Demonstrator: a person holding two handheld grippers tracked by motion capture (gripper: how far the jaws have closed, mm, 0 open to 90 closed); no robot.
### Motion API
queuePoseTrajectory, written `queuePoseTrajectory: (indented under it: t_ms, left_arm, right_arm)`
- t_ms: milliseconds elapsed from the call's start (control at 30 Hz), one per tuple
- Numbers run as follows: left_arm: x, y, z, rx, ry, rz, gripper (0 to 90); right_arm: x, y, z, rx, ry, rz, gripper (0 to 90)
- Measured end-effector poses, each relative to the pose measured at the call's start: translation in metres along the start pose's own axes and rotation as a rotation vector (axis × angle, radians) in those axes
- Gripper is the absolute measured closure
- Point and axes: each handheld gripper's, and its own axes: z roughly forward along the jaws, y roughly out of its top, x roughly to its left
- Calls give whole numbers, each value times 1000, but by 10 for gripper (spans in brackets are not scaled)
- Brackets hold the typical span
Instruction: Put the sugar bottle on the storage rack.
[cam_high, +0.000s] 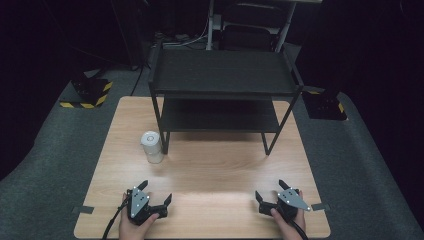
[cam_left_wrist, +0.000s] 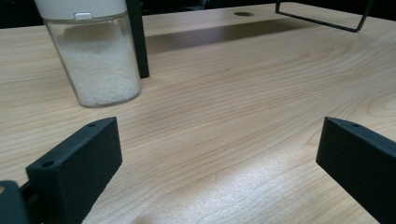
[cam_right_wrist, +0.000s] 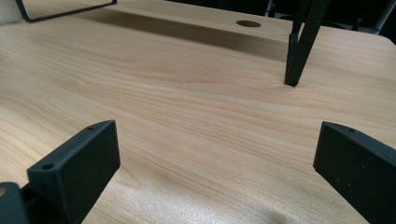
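Observation:
A clear jar (cam_high: 151, 146) with a white lid and white grains inside stands on the wooden table (cam_high: 210, 170), beside the front left leg of a black two-tier shelf (cam_high: 222, 75). In the left gripper view the jar (cam_left_wrist: 95, 60) is ahead and to the left, well beyond the jaws. My left gripper (cam_high: 156, 192) rests open near the table's front left, nothing between its jaws. My right gripper (cam_high: 270, 189) rests open near the front right, also holding nothing. A hand grips each one.
The shelf's black legs (cam_right_wrist: 299, 46) stand on the table ahead of the right gripper. A round cable hole (cam_right_wrist: 248, 23) lies in the tabletop under the shelf. Yellow-black striped blocks (cam_high: 87, 92) sit on the grey floor at both sides.

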Motion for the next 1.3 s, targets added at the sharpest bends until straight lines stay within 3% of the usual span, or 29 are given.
queuePoseTrajectory:
  t_ms: [100,533,867,1033,1300]
  left_arm:
    - [-1,0,0,1,10,-13,5]
    - [-1,-1,-1,-5,12,-12,5]
    - [-2,-2,-1,-9,14,-15,5]
    - [-3,-1,-1,-28,43,-32,5]
    - [-5,7,-1,-90,88,-25,5]
  right_arm:
    - [0,2,1,12,11,-22,2]
    - [-5,-1,0,-7,32,15,2]
    - [-5,-2,0,-13,35,12,2]
    - [-6,-2,0,-14,39,16,2]
    - [-7,-3,-1,-19,45,8,1]
